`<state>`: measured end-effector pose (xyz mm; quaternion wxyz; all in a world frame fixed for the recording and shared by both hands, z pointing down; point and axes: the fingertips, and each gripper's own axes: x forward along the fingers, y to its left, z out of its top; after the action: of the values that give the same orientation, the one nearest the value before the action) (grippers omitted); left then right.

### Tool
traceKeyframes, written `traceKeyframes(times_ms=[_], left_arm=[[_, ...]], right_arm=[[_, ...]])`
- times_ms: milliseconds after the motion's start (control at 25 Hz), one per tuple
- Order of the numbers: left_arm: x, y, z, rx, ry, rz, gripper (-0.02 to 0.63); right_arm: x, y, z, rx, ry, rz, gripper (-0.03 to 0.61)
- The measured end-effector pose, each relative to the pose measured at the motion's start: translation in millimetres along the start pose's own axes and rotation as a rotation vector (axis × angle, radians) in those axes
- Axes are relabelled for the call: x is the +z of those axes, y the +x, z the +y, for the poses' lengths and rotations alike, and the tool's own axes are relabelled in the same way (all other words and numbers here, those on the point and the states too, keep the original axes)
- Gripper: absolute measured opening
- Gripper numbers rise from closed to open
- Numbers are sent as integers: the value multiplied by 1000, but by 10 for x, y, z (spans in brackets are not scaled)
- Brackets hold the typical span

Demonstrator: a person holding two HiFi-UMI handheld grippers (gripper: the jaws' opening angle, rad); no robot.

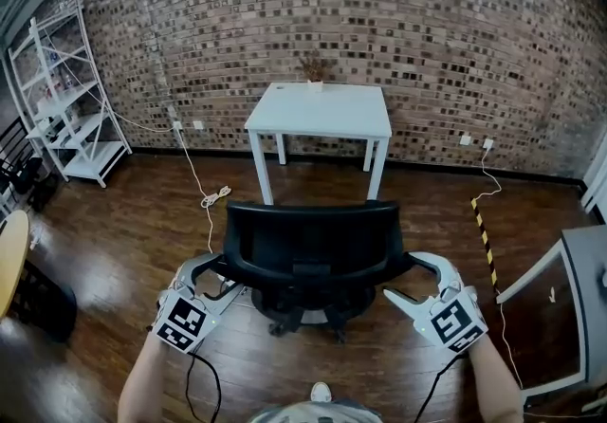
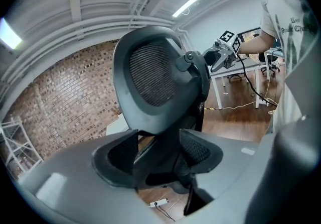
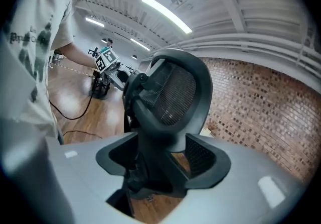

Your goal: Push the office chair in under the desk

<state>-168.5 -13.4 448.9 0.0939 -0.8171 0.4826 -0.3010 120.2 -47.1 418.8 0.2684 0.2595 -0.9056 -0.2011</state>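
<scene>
A black office chair (image 1: pixel 311 246) with a mesh back stands in front of me, a short way out from the white desk (image 1: pixel 321 113) at the brick wall. My left gripper (image 1: pixel 207 281) is at the chair's left side and my right gripper (image 1: pixel 422 281) at its right side, both at backrest height. In the left gripper view the left gripper (image 2: pixel 160 150) is open, with the backrest's edge (image 2: pixel 165 132) between the pads and floor showing beside it. In the right gripper view the right gripper (image 3: pixel 160 155) is likewise open around the other edge (image 3: pixel 155 137).
A white shelf rack (image 1: pixel 71 99) stands at the far left. A power strip with its cable (image 1: pixel 216 195) lies on the wood floor left of the desk. Yellow-black tape (image 1: pixel 484 236) and a grey table (image 1: pixel 588 298) are at the right. A small plant (image 1: pixel 313 70) sits on the desk.
</scene>
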Motion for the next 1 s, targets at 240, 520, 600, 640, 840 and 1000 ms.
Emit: traceKeyframes(times_ms=[240,520,600,640,840,1000], left_arm=[[-201,115,57,-16,54,87,304],[-317,360,80,-30,179,150,304],[-330,411,79,-29,213,162,304],[-337,425,74,-29,224,166,304],[-350,454,69,-54,237,194,291],[-373,461,92,-61,233,205,288]], right_arm=[[-256,144,-124,59,-58,59,299],[-514,479,-127,123,-133,165,302],[-544,570,-109,139,-138,167,302],[-562,605,-100,143,-142,165,302],[-600,629,-111,159,-165,159,273],[-593,653,-107,161,-182,146,264]])
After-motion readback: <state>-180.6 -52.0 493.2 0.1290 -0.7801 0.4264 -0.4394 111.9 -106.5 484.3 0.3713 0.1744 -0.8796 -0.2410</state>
